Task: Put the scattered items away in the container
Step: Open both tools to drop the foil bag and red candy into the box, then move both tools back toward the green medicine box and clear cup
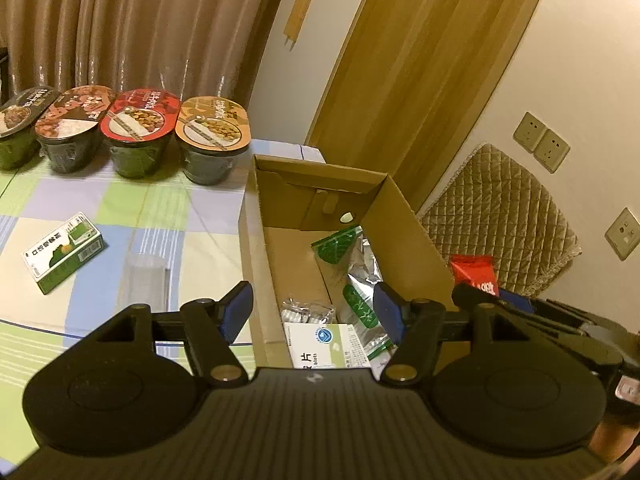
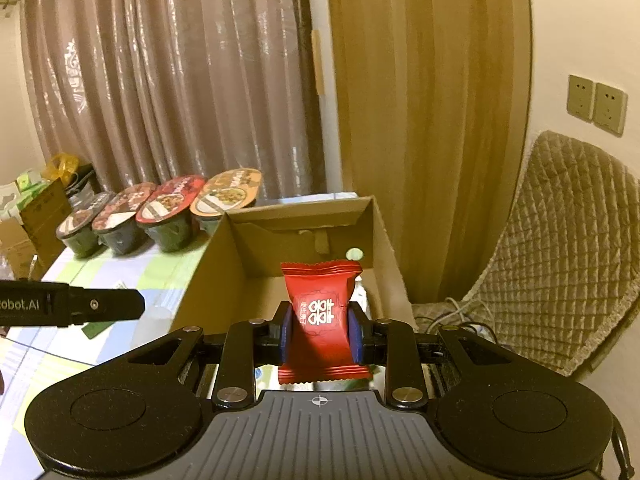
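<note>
Cardboard box [image 1: 404, 216], the container for this tidy-up, sits open at the table's right end, and every place below is given from it. My right gripper [image 2: 320, 330] is clenched on a red sweet packet [image 2: 322, 312], held upright between the blue pads at the near end of the box, above its rim and not yet let go. My left gripper [image 1: 314, 308] hangs over the box's near left corner with its jaws spread wide and nothing between them.

Inside the box I see a green and silver foil pouch [image 1: 352, 264], a small clear wrapped packet [image 1: 306, 310] and a white tablet box [image 1: 324, 340], so part of the job looks done.

Left of the box, on the checked tablecloth [image 1: 120, 200], a green tea carton [image 1: 64, 252] lies on its own, well apart from the box. Behind it, 4 lidded instant meal bowls [image 1: 138, 136] stand in a row along the curtain; I cannot tell whether they count as clutter.

By my judgement, the red packet is the item in hand, and the green carton at least is left to collect.
</note>
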`<action>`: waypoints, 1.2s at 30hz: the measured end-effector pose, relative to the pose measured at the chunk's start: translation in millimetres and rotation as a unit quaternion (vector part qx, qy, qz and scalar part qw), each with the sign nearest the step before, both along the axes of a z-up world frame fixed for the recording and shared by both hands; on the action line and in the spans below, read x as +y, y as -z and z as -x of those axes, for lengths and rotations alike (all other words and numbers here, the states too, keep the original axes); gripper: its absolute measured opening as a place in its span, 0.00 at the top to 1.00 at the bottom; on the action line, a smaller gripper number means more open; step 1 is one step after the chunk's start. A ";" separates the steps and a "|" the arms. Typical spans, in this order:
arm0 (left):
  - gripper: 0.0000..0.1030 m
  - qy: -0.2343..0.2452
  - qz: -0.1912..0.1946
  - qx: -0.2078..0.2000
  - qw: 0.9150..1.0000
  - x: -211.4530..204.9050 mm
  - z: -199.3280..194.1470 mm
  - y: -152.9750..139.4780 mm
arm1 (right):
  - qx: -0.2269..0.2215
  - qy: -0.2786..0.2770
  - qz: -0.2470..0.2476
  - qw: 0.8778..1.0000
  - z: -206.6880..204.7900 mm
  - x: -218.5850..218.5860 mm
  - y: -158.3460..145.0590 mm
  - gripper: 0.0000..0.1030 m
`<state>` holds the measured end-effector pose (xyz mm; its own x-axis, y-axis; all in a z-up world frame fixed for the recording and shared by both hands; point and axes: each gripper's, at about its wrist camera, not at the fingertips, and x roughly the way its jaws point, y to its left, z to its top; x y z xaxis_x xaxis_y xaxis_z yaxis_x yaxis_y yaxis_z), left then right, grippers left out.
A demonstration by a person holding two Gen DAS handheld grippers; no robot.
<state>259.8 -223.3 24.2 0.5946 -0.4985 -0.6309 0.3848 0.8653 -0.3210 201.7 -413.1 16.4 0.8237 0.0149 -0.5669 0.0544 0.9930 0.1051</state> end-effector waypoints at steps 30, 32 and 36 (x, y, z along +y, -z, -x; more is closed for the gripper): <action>0.16 -0.042 -0.049 -0.018 0.998 75.1 67.2 -5.3 | 0.042 -0.001 -0.038 0.998 72.1 46.5 -16.5 0.08; 0.10 -0.052 -0.056 -0.027 0.997 87.1 77.1 -10.0 | 0.042 -0.009 -0.042 0.998 78.8 59.9 -22.8 0.08; 0.02 -0.064 -0.076 -0.043 0.994 114.9 98.3 -19.5 | 0.035 -0.025 -0.048 0.998 90.7 86.8 -33.7 0.08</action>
<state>161.5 -108.4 43.8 0.7021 -0.3187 -0.6368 0.2891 0.9448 -0.1541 111.0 -326.2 50.1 0.7788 0.1120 -0.6171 0.0164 0.9800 0.1985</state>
